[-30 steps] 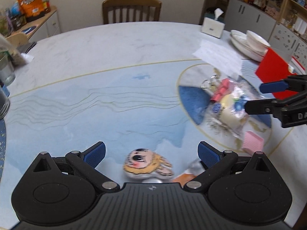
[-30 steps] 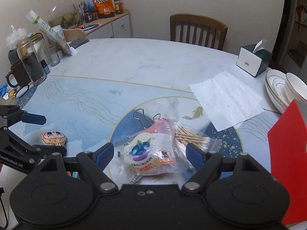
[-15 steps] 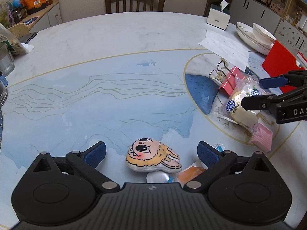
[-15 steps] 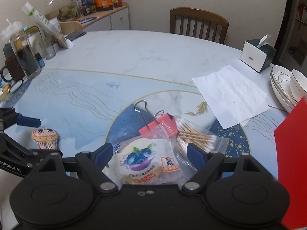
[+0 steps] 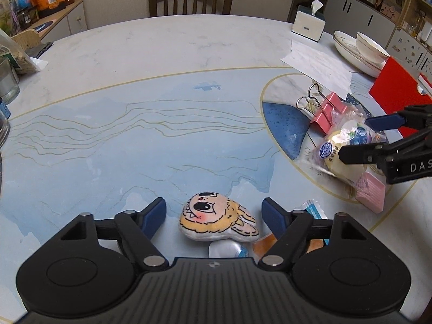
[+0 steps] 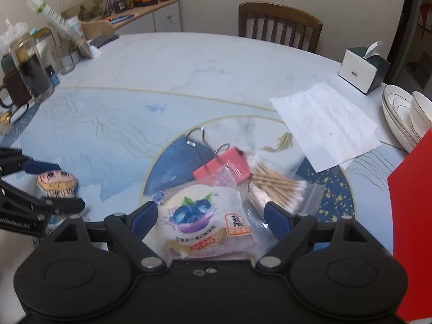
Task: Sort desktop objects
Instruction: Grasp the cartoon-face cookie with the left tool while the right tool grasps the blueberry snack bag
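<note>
My left gripper (image 5: 213, 210) is open around a small plush cartoon face (image 5: 216, 222) lying on the table; it also shows in the right wrist view (image 6: 56, 185). My right gripper (image 6: 210, 216) is open around a blueberry snack packet (image 6: 201, 222), also seen in the left wrist view (image 5: 344, 148). A pink binder clip (image 6: 222, 167) and a bag of cotton swabs (image 6: 275, 186) lie just beyond the packet. A pink eraser-like block (image 5: 370, 193) lies near the right gripper.
A red board (image 5: 394, 91) stands at the right. White paper (image 6: 326, 127), tissue box (image 6: 363, 71), stacked bowls (image 6: 405, 118) at far right. Glass jars and a mug (image 6: 24, 78) at far left. Small wrappers (image 5: 310, 208) lie by the left gripper.
Both grippers have moved down and forward over their objects. The plush now sits between the left fingers and the snack packet between the right fingers.
</note>
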{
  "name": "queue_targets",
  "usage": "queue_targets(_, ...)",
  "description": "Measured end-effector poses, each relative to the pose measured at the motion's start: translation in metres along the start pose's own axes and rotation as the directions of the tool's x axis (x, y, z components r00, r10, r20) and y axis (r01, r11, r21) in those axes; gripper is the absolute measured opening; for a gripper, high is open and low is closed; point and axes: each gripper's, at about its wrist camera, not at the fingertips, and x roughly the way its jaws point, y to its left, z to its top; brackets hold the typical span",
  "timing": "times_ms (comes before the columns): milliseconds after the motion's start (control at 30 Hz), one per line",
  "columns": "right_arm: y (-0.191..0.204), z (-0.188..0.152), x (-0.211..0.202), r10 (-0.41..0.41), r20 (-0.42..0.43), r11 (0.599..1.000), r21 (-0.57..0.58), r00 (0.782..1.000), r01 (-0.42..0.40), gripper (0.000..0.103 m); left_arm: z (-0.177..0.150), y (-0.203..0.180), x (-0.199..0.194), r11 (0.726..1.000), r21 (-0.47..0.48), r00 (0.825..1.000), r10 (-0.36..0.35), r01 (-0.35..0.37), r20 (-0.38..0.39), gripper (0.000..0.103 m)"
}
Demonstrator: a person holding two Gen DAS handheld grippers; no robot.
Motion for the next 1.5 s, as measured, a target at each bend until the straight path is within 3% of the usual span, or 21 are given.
queue_targets(133,0.003,-0.001,0.002,-0.003,-0.004,1.0,-0.006,1.0,0.003,0.085,0.0,-0.001,0.0,1.0,0.003,1.0,0.009,-0.009,0.005,0.065)
queue_targets(233,0.003,-0.002,0.002,-0.003,-0.003,1.0,-0.008,1.0,0.003,0.081,0.0,-0.002,0.0,1.0,0.006,1.0,0.011,-0.011,0.005,0.053)
queue_targets(333,0.002,-0.002,0.0,-0.004,0.002,1.0,0.002,1.0,0.004,0.077,0.001,-0.003,-0.001,1.0,0.006,1.0,0.016,-0.016,0.002,0.052)
queue_targets(433,0.002,-0.002,-0.003,0.0,0.01,1.0,0.002,1.0,0.0,0.069,0.001,-0.003,-0.001,1.0,0.004,1.0,0.018,-0.018,0.001,0.051)
queue_targets(533,0.001,-0.003,-0.007,0.035,0.019,0.999,0.007,0.999,-0.035,0.052,0.001,-0.004,-0.003,1.0,0.002,1.0,0.019,-0.019,0.003,0.05)
queue_targets(733,-0.001,-0.004,-0.012,0.035,0.019,0.999,0.025,0.999,-0.035,0.05,0.002,-0.008,-0.009,1.0,0.007,1.0,0.027,-0.027,0.014,0.049)
queue_targets(833,-0.004,-0.006,-0.017,0.033,0.03,0.999,0.034,0.999,-0.034,0.044,0.005,-0.012,-0.013,1.0,0.01,0.999,0.026,-0.027,0.021,0.049)
queue_targets(1500,-0.038,-0.012,-0.08,0.063,0.142,0.993,0.089,0.988,-0.077,0.043,0.025,-0.075,-0.045,0.995,0.078,0.996,-0.061,0.055,0.066,0.049)
